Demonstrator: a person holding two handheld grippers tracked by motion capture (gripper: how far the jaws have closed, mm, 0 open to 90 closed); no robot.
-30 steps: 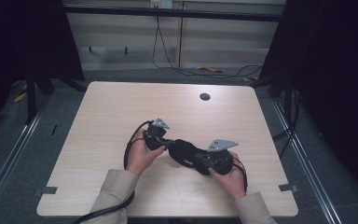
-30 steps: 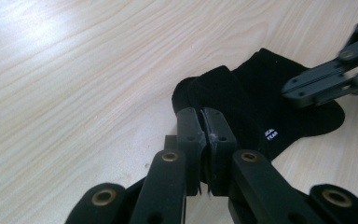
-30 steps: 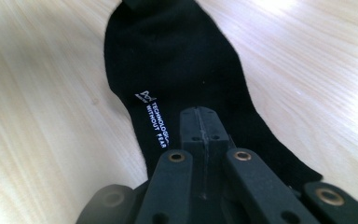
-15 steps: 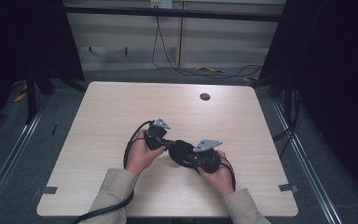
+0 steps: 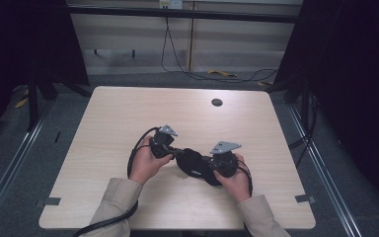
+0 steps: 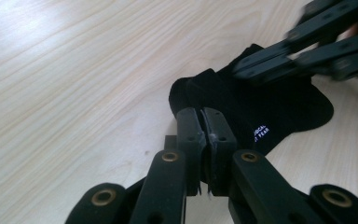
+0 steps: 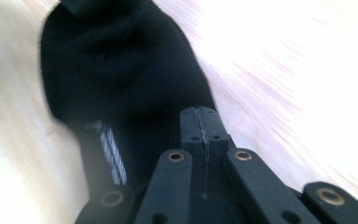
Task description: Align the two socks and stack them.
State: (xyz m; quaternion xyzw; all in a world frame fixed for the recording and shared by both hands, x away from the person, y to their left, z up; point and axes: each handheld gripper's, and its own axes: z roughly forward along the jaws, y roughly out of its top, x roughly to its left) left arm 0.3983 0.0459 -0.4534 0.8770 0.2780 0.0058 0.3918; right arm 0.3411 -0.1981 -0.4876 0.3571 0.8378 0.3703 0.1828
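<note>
Looking down from the high view, a person's two hands hold a gripper each over a pale wooden table [image 5: 128,113], with a small black sock [image 5: 193,165] lying between them; the left gripper [image 5: 173,152] meets the sock at one end and the right gripper [image 5: 208,164] at the other, and a dark round hole [image 5: 217,102] sits well beyond both sets of jaws. From the left gripper view, the left gripper [image 6: 204,122] has its jaws pressed together with almost no gap, pinching the near edge of the sock [image 6: 279,109], which spreads flat ahead of and to the right of the jaw tips; small white lettering sits just right of them, and the other gripper [image 6: 249,70] lies across the sock's far side. From the right gripper view, blurred, the right gripper [image 7: 199,120] also has its jaws closed tight, seemingly on the sock's edge, with the sock [image 7: 116,65] bunched ahead and to the left of the tips. The work looks like folding or smoothing the sock. To do it well, both pinches should stay firm on the cloth edges, the hands moving together and low so neither end slips free or drags a crease.
</note>
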